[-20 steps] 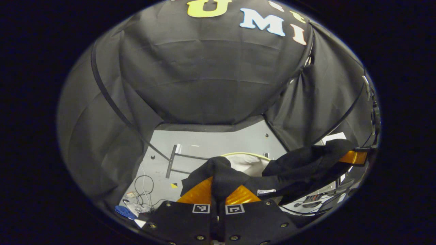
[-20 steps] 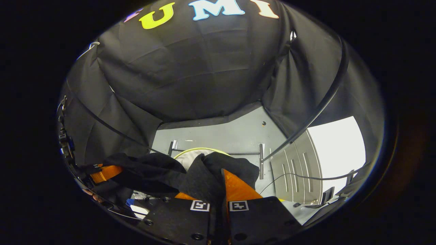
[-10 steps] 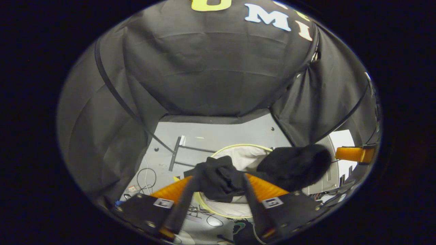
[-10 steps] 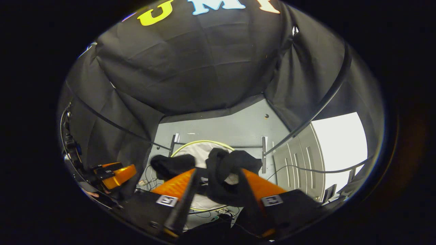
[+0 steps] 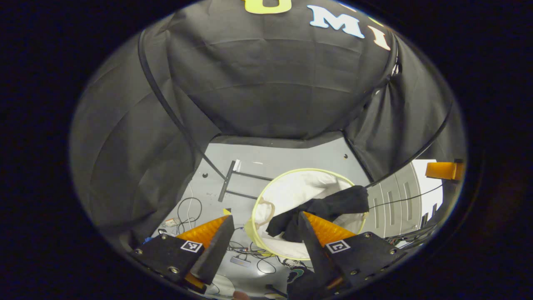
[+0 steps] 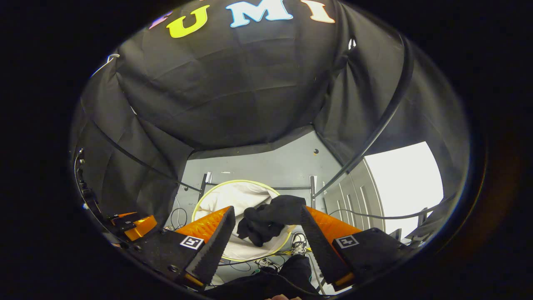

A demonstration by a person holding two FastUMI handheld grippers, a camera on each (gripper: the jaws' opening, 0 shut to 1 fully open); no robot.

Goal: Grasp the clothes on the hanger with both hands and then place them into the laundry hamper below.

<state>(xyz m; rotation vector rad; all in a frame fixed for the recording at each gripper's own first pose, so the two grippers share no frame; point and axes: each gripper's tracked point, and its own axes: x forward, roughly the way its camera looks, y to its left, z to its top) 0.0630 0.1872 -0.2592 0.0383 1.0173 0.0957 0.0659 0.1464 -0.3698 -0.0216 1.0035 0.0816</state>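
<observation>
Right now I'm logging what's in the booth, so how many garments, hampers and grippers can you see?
Black garment: 1
Laundry hamper: 1
Grippers, left gripper and right gripper, fingers spread: 2
Total: 4
</observation>
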